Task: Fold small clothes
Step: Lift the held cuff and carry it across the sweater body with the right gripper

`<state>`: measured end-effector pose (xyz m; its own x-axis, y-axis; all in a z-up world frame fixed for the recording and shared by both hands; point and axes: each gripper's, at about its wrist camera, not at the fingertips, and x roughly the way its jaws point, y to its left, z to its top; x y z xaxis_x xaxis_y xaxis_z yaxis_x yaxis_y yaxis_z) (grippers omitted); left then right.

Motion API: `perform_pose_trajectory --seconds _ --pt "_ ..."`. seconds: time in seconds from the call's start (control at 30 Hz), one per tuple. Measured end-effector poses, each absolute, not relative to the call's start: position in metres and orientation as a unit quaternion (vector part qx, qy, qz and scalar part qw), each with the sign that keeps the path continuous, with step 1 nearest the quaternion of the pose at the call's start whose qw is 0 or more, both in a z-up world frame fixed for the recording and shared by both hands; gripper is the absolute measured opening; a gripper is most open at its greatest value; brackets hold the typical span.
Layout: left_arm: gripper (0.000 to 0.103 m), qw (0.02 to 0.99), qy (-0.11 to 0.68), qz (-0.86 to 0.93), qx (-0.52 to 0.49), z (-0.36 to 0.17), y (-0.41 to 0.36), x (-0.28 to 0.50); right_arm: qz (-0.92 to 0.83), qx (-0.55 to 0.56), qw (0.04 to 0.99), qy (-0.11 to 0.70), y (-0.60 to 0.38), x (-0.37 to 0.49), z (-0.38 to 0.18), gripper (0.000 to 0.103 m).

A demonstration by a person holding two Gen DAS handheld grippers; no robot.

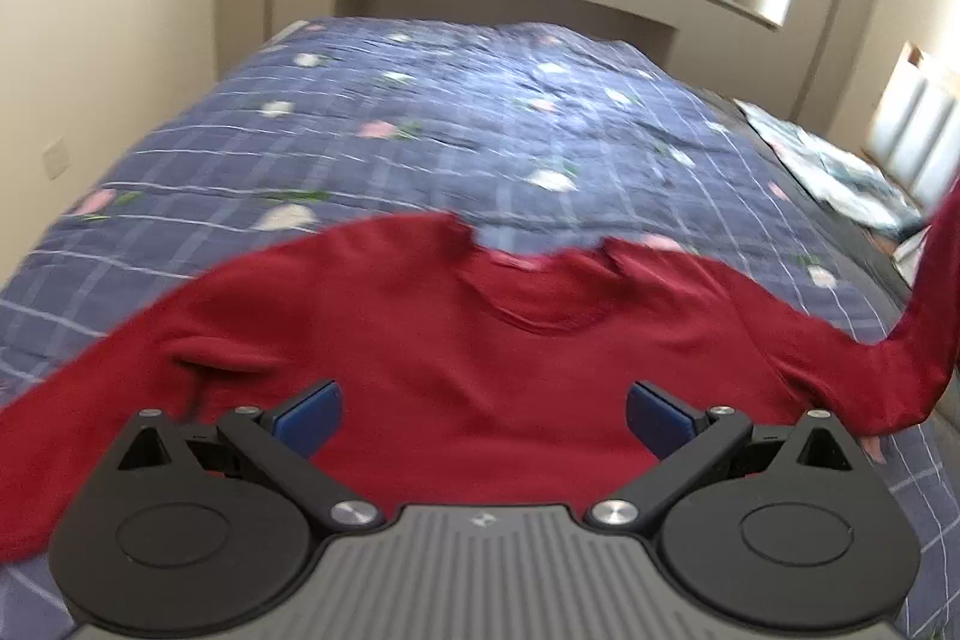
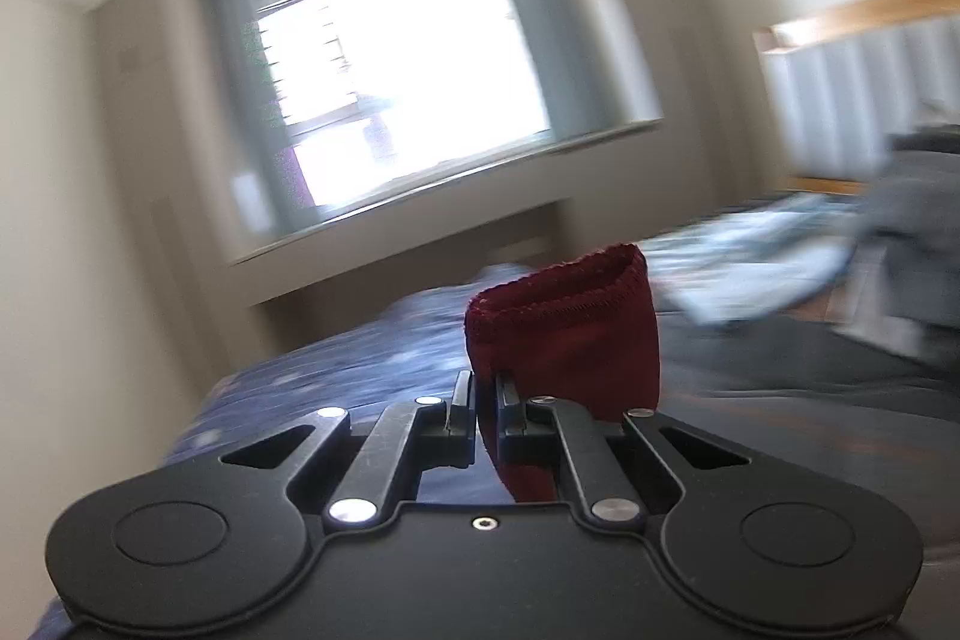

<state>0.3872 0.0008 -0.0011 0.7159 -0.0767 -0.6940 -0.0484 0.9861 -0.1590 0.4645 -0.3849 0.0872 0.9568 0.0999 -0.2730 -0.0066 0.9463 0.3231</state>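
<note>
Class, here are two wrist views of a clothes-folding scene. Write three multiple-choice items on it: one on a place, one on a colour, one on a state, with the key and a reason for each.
1. Where does the garment's body lie?
A. on the bed cover
B. on a chair
C. on the floor

2. What colour is the garment?
A. white
B. dark red
C. green

3. How does the right tool stand?
A. wide open
B. shut on nothing
C. shut on the sleeve cuff

Key:
1 A, the red top spreads over the blue checked bed cover.
2 B, it is dark red in both views.
3 C, the right tool pinches the sleeve cuff; the left tool is open.
</note>
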Motion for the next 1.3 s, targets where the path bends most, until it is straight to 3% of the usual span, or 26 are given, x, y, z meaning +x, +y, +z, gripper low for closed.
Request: perform_pose_trajectory --seconds 0.3,0.53,0.7,0.77,0.87,0.93,1.03,1.13,1.3 --pt "0.103 0.929 0.343 0.070 -0.118 0.019 0.089 0.356 0.202 0.097 0.954 0.199 -0.204 0.504 0.062 0.006" --pt "0.103 0.923 0.344 0.109 -0.131 0.009 0.130 0.341 0.243 -0.062 0.923 0.293 -0.069 0.487 -0.027 0.006" --pt "0.103 0.918 0.352 0.121 -0.136 -0.001 0.145 0.337 0.260 -0.112 0.902 0.326 -0.032 0.477 -0.075 0.008" --pt "0.103 0.917 0.352 0.125 -0.138 -0.003 0.147 0.338 0.269 -0.108 0.896 0.338 -0.036 0.477 -0.079 0.015" --pt "0.103 0.916 0.352 0.131 -0.141 -0.006 0.148 0.344 0.296 -0.091 0.884 0.350 -0.050 0.473 -0.077 0.045" --pt "0.103 0.915 0.354 0.132 -0.141 -0.009 0.145 0.351 0.302 -0.102 0.886 0.336 -0.068 0.464 -0.068 0.077" --pt "0.103 0.917 0.354 0.125 -0.133 -0.016 0.133 0.362 0.291 -0.117 0.897 0.311 -0.112 0.456 -0.058 0.094" --pt "0.103 0.922 0.351 0.106 -0.125 -0.026 0.115 0.380 0.240 -0.126 0.917 0.293 -0.165 0.454 -0.051 0.102" --pt "0.103 0.928 0.346 0.082 -0.112 -0.054 0.074 0.420 0.101 -0.127 0.943 0.290 -0.256 0.460 -0.053 0.102"
